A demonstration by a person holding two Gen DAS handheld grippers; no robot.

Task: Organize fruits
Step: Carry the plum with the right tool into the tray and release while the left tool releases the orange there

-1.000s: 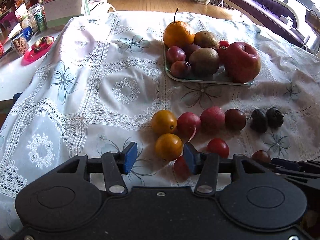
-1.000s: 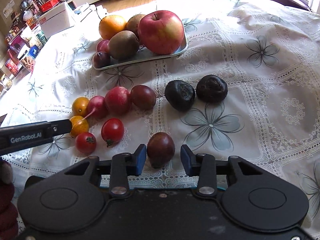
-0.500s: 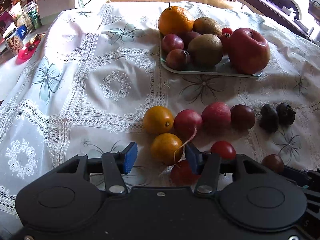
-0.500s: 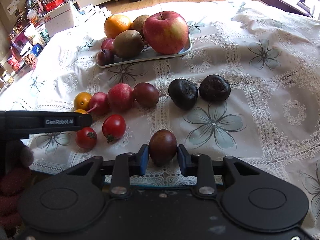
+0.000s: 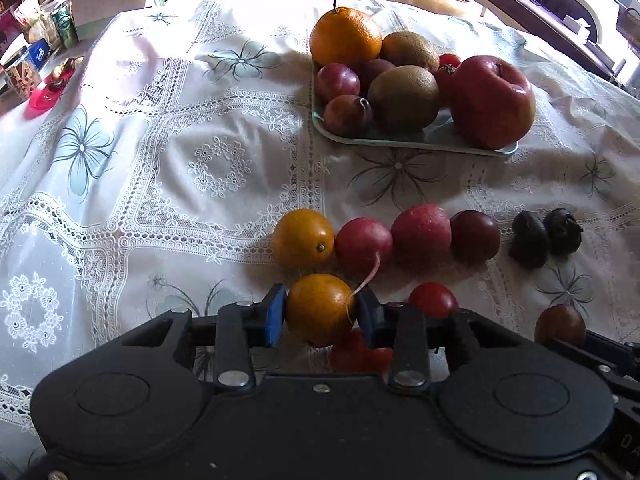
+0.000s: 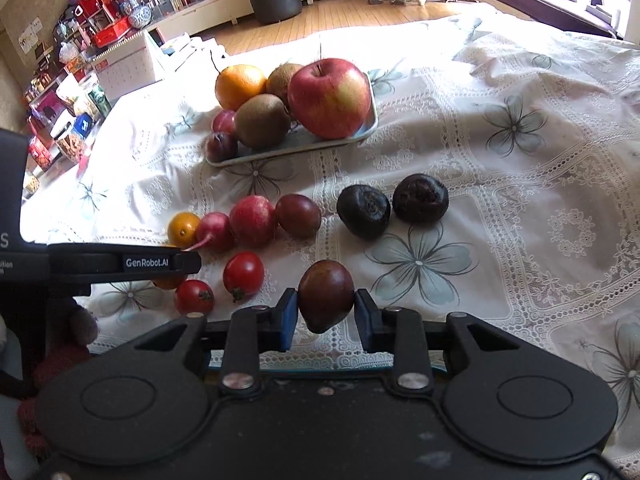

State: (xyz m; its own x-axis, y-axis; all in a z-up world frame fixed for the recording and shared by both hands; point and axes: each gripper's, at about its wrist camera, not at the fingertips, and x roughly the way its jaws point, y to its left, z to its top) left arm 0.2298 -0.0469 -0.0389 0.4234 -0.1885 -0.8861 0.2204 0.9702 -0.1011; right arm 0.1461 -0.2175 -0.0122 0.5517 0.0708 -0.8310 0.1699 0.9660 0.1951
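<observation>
At the near edge of the table, the left gripper [image 5: 320,314] clamps a small orange fruit [image 5: 319,309], and the right gripper [image 6: 325,312] grips a dark plum [image 6: 326,294]. Just behind lie two cherry tomatoes [image 6: 243,274], then a row across the lace tablecloth [image 6: 520,208]: another orange fruit [image 5: 303,238], two radishes [image 5: 363,246], a plum, two black fruits [image 6: 363,210]. Farther back, the tray [image 5: 400,143] holds an apple [image 5: 493,101], kiwis [image 5: 403,96], plums and an orange [image 5: 345,36].

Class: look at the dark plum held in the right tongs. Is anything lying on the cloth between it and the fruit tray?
Yes. Another dark plum and a red radish lie between the held plum and the tray.
</observation>
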